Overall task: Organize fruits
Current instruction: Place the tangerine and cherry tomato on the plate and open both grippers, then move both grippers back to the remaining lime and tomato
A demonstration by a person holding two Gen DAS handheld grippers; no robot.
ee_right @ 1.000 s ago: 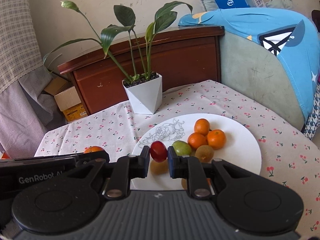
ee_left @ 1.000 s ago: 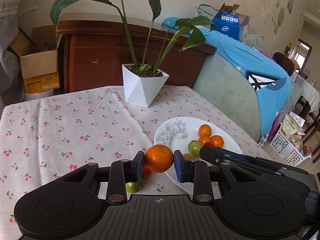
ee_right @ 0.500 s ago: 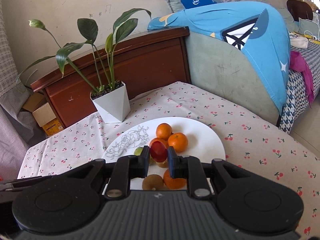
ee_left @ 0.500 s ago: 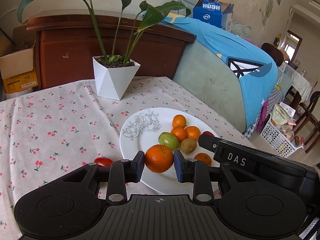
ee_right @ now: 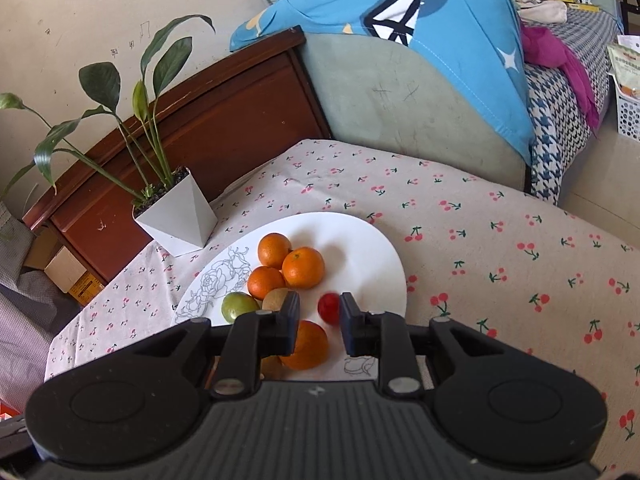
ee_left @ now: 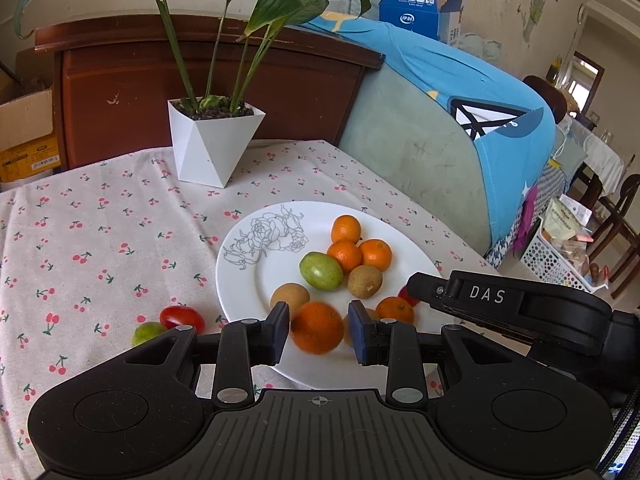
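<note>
Your left gripper (ee_left: 319, 330) has its fingers apart around a blurred orange (ee_left: 317, 333) over the plate (ee_left: 260, 272). Your right gripper (ee_right: 319, 316) is parted too, a red tomato (ee_right: 329, 308) lying on the plate between them.

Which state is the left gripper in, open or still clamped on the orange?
Open. Left gripper shows gaps on both sides of the blurred orange over the plate.
</note>
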